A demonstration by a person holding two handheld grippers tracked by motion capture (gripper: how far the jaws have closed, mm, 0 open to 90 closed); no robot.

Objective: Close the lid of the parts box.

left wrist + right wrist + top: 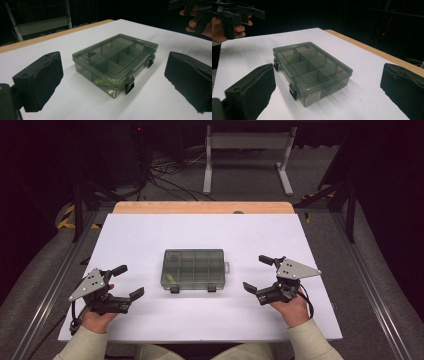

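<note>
A smoky translucent compartment box [194, 269] lies shut in the middle of the white table [150, 235], its two black latches [174, 289] facing the person. A small yellowish item [100, 82] shows through the wall of a front corner compartment. My left gripper [128, 281] rests left of the box, open, nothing between its pads. My right gripper [257, 274] stands right of the box, also open and holding nothing. From the left gripper view the box [116, 58] sits ahead between wide black pads [40, 80]. The right gripper view shows the box [312, 71] likewise, clear of the pads [252, 90].
A wooden strip [202, 207] runs along the table's far edge. Behind it on the floor are a white metal stand [247, 150] and loose cables [170, 175]. Metal rails [360, 270] flank the table. White surface surrounds the box on all sides.
</note>
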